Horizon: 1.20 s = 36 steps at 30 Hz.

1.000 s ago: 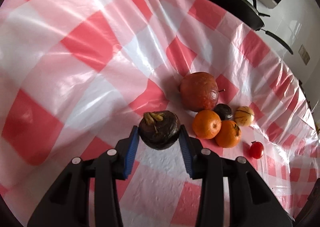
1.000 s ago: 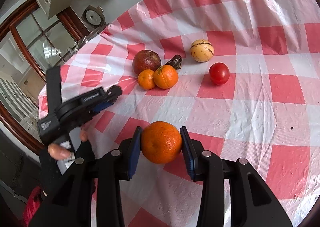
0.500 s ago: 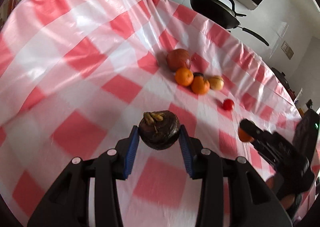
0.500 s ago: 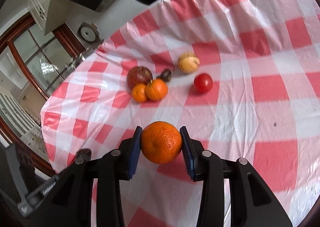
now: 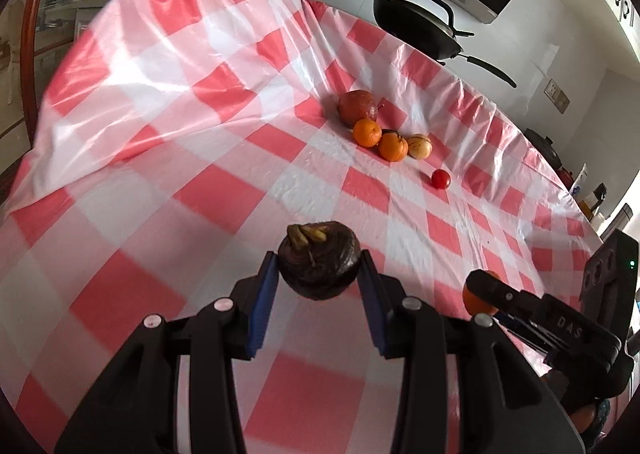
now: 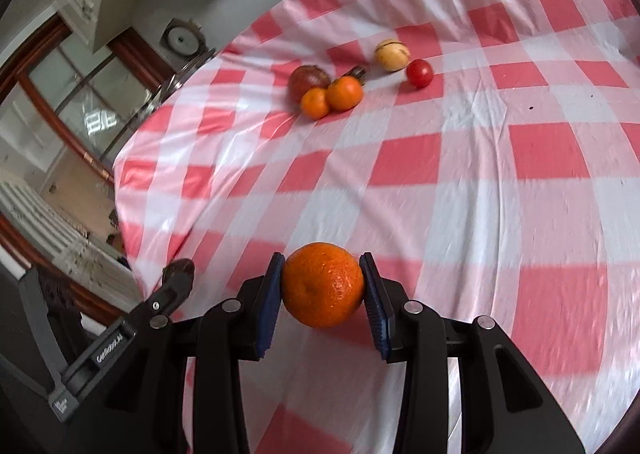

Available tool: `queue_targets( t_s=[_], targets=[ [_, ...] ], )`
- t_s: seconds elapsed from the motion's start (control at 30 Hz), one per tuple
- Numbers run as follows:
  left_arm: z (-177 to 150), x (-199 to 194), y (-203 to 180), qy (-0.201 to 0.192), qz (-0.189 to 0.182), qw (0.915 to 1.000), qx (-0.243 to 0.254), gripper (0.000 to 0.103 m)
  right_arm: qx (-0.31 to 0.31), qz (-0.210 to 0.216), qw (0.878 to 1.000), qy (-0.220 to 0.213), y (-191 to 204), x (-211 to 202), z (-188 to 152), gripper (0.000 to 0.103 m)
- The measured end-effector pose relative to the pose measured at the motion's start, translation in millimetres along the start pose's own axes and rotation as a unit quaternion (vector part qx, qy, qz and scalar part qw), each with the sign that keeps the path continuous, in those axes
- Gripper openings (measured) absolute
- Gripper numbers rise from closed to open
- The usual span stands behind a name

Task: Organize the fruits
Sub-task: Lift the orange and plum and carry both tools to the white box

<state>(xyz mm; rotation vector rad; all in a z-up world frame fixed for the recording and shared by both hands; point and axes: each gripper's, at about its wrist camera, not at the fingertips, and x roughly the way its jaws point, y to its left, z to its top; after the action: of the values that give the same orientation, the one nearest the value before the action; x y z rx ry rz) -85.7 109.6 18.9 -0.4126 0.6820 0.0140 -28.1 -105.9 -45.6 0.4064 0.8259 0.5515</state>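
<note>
While most of the fruit shows well, one small dark fruit (image 6: 357, 73) is hard to make out. It sits half hidden behind the two small oranges, so only a dark bit of it peeks out in both views. What kind of fruit it is cannot be told.

The left gripper (image 5: 319, 268) is cut off at the bottom of its own view. Its two blue pads are closed partway, pressing on both sides of a dark mangosteen (image 5: 319, 265) with a yellow-green top. The mangosteen hangs in the air above the near part of the table.

The right gripper (image 6: 322, 286) is cut off the same way. Its blue pads squeeze a big orange (image 6: 322, 285) from both sides, also held up above the near part of the table. In the left view this orange is mostly hidden behind the black finger that holds it.

The table wears a shiny red and white checked tablecloth (image 5: 224, 158). The near squares look blurry. Toward the far edge lies a bunch of fruit: a red-brown pomegranate (image 5: 357, 107), then two small oranges (image 5: 367, 133) (image 5: 393, 147) touching each other. Just beside them sits a pale yellow striped fruit (image 5: 419, 146). A small red tomato (image 5: 440, 179) lies near it, a bit apart.

A black wok (image 5: 416, 28) sits beyond the far edge of the table.
</note>
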Motion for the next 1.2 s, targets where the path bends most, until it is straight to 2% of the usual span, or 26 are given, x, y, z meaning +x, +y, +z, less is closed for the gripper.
queue_targets(
  t_s=[0.13,0.43,1.0,1.2],
  targets=[
    [-10,-20,9,-0.006,0.008,0.9999,0.009,0.041,-0.027,0.013,1.0,0.008,18,-9,-16,0.039],
    [-28,-73,25,-0.03,0.048,0.9962,0.067,0.041,-0.099,0.036,0.994,0.035,74,-17,-50,0.039],
    [-63,-149,122,-0.042,0.133,0.9899,0.025,0.041,-0.222,0.065,0.968,0.096,160,2,-108,0.039],
    [-79,-171,157,-0.041,0.165,0.9855,-0.003,0.041,-0.275,0.088,0.951,0.107,185,3,-128,0.039]
  ],
)
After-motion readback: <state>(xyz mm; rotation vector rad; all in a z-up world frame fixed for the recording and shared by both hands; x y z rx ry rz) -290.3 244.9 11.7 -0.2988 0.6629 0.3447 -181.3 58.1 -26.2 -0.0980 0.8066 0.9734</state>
